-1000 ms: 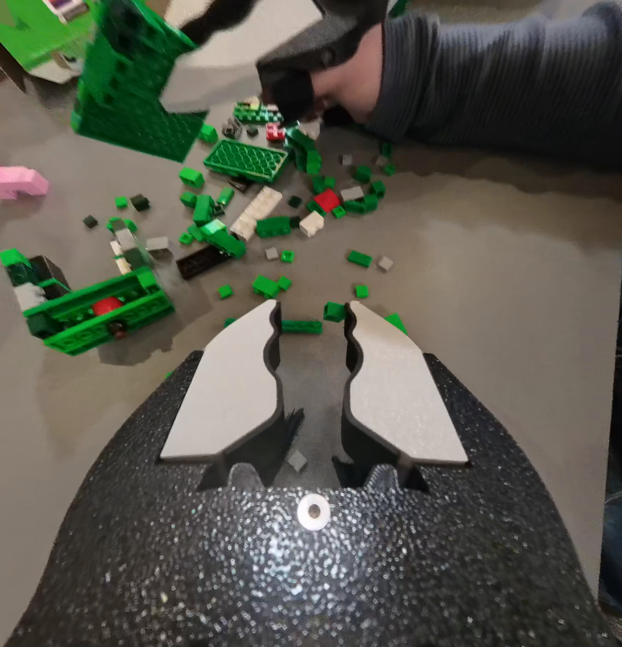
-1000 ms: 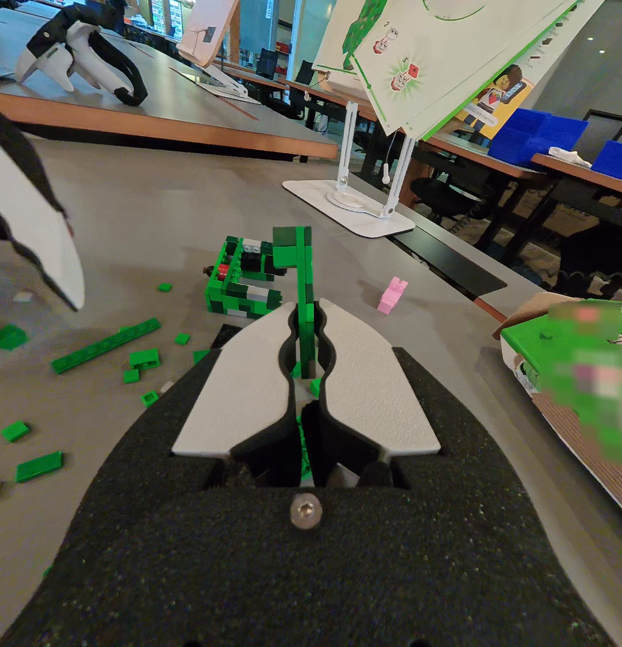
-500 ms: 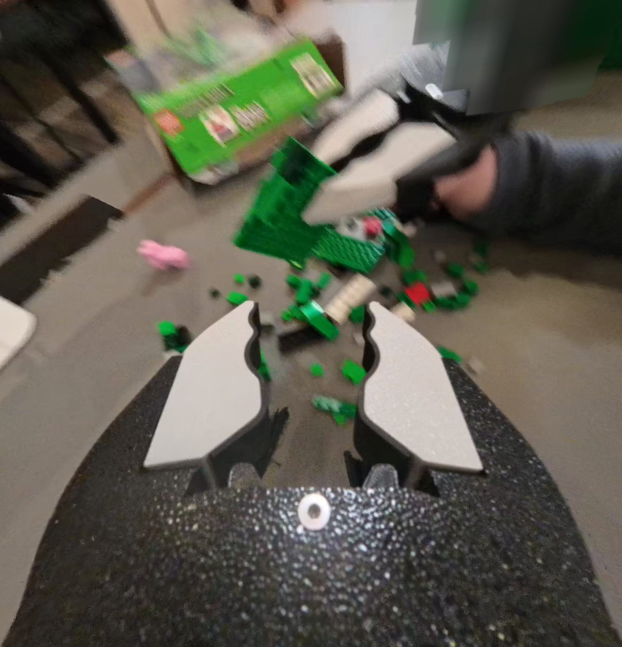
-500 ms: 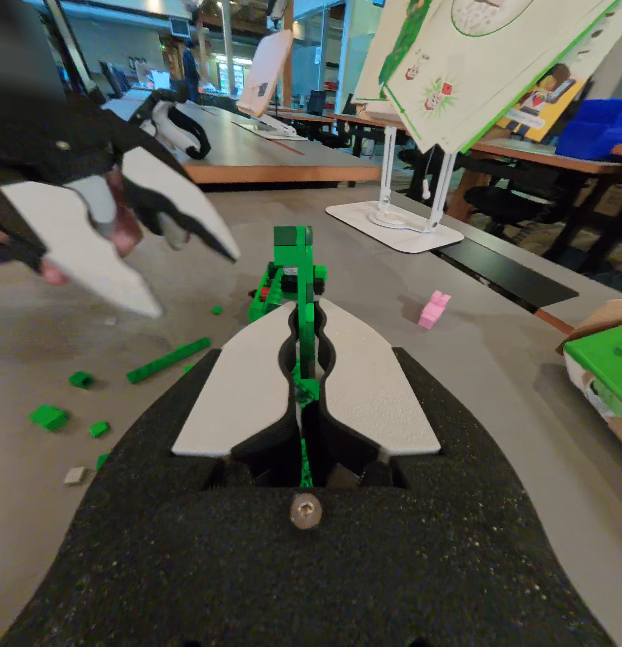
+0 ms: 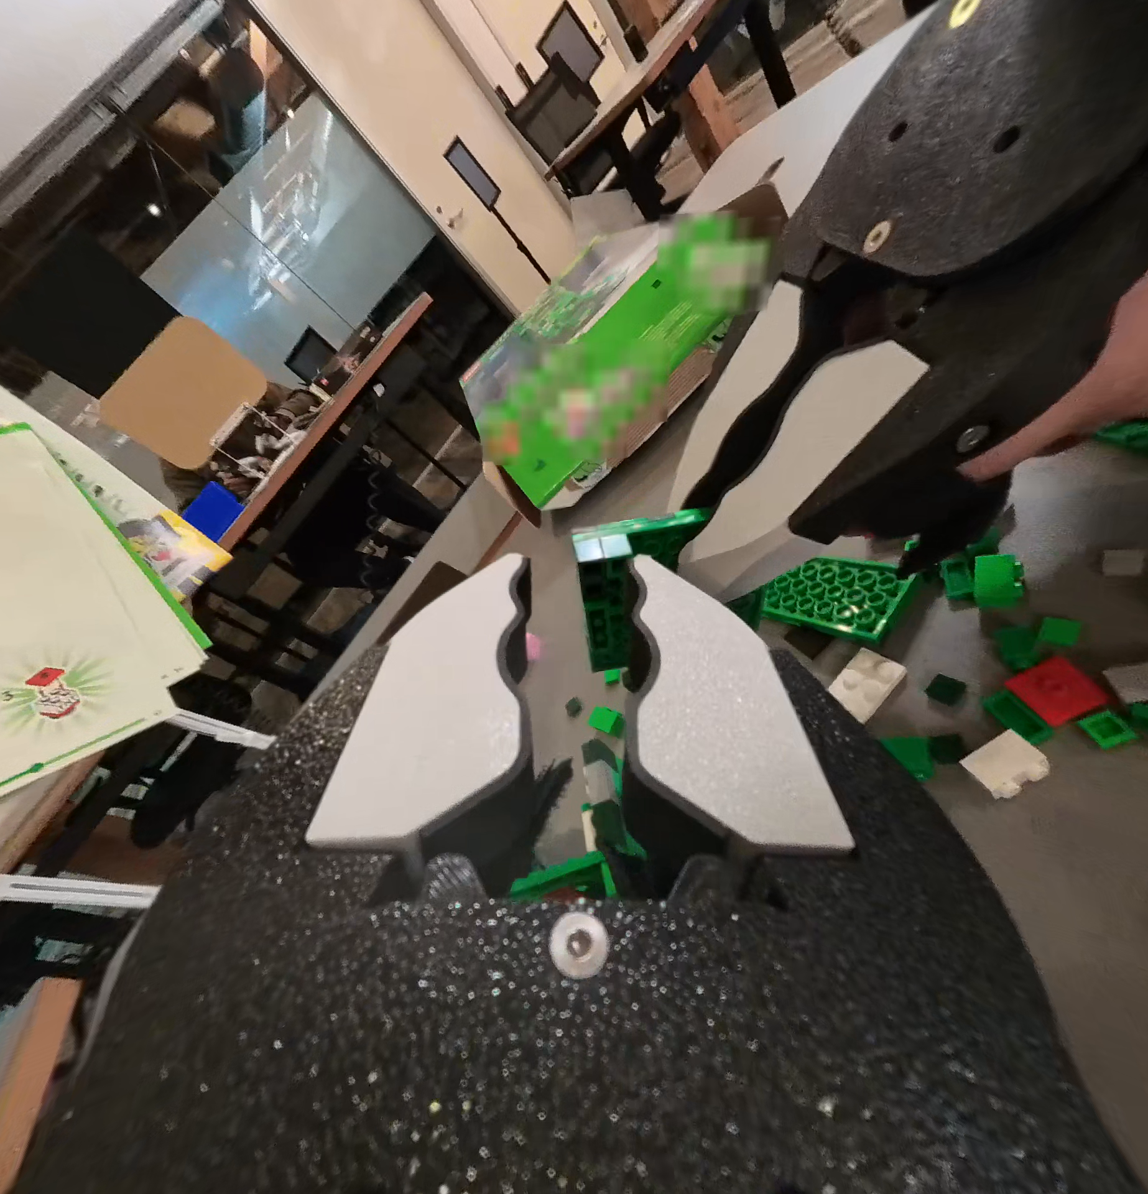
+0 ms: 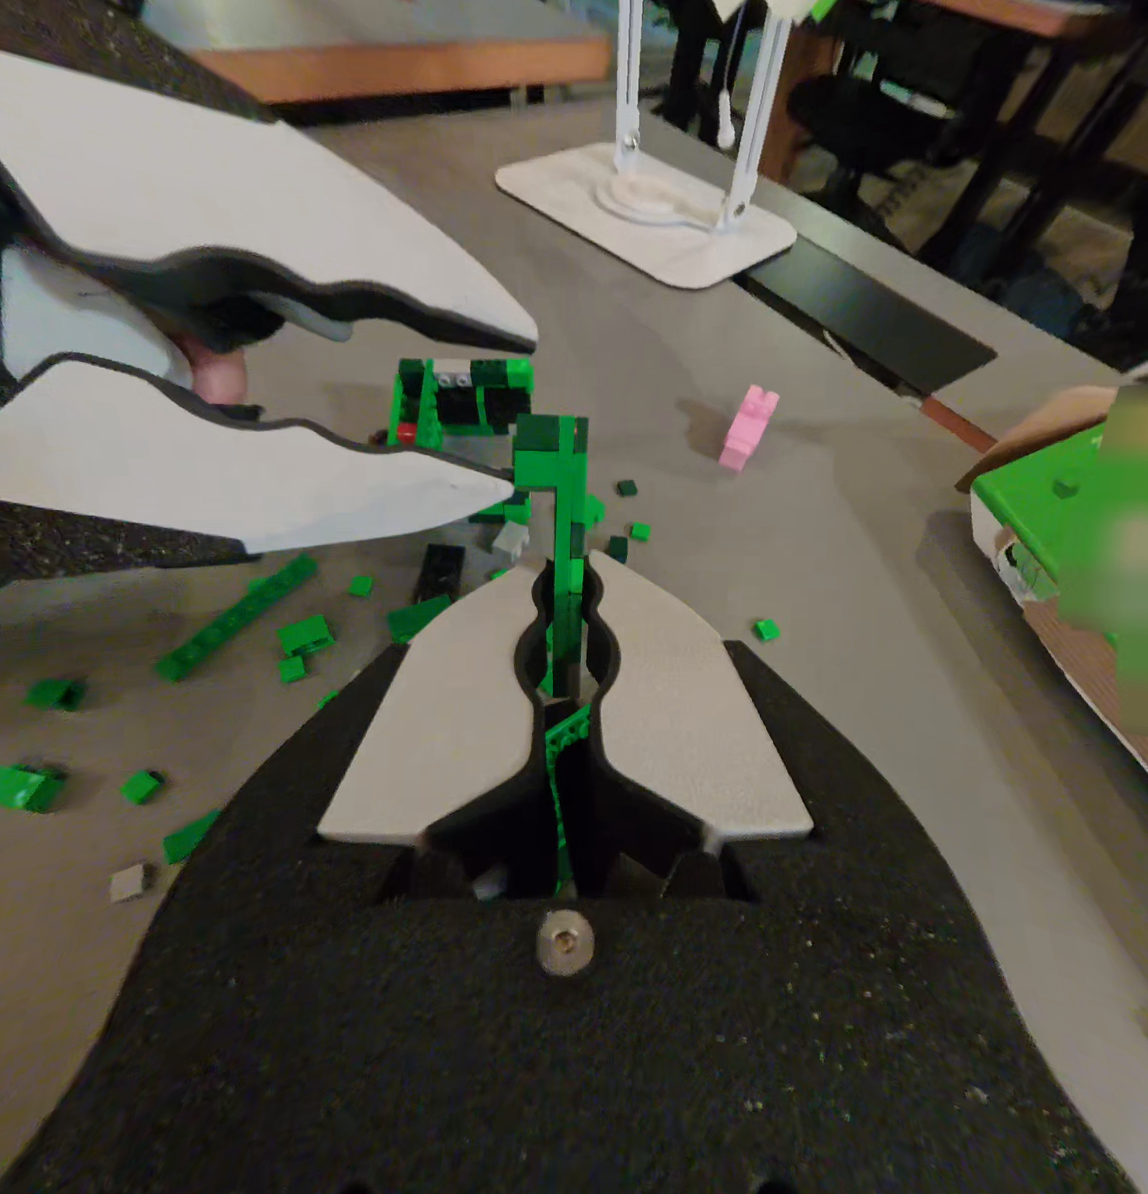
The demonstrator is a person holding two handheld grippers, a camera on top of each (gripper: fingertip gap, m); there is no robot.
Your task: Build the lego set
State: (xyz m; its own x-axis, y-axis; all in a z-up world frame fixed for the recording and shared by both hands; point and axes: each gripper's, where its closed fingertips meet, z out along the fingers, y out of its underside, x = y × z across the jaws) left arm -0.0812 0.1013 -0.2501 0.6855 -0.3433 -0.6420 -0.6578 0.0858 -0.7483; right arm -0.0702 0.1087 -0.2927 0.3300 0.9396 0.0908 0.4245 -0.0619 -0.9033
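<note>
My right gripper point(image 6: 568, 568) is shut on a thin green lego assembly point(image 6: 562, 504) and holds it edge-on above the grey table point(image 6: 784, 581). My left gripper point(image 5: 581, 568) is open, and the far end of that assembly point(image 5: 607, 607) sits between its fingers, close to the right finger point(image 5: 700, 698). In the right wrist view the left gripper point(image 6: 523, 413) comes in from the left, its lower fingertip at the assembly's top. The right gripper point(image 5: 694, 510) shows at the upper right of the left wrist view, held by a hand point(image 5: 1108, 387).
A second green and black build point(image 6: 461, 407) and a pink piece point(image 6: 749, 429) stand on the table beyond. Loose bricks lie around, among them a green plate point(image 5: 836, 597) and a red brick point(image 5: 1056, 688). A green box point(image 6: 1062, 517) lies right; a white booklet stand point(image 6: 649, 213) is behind. Spacing between my two grippers at the tips: around 5 cm. The red brick point(image 5: 1056, 688) sits 11 cm or so from the ends of my right fingers.
My left gripper has risen from the loose bricks and swung to the held assembly, opening wider, so its fingers now straddle the assembly's end. The right gripper keeps its hold.
</note>
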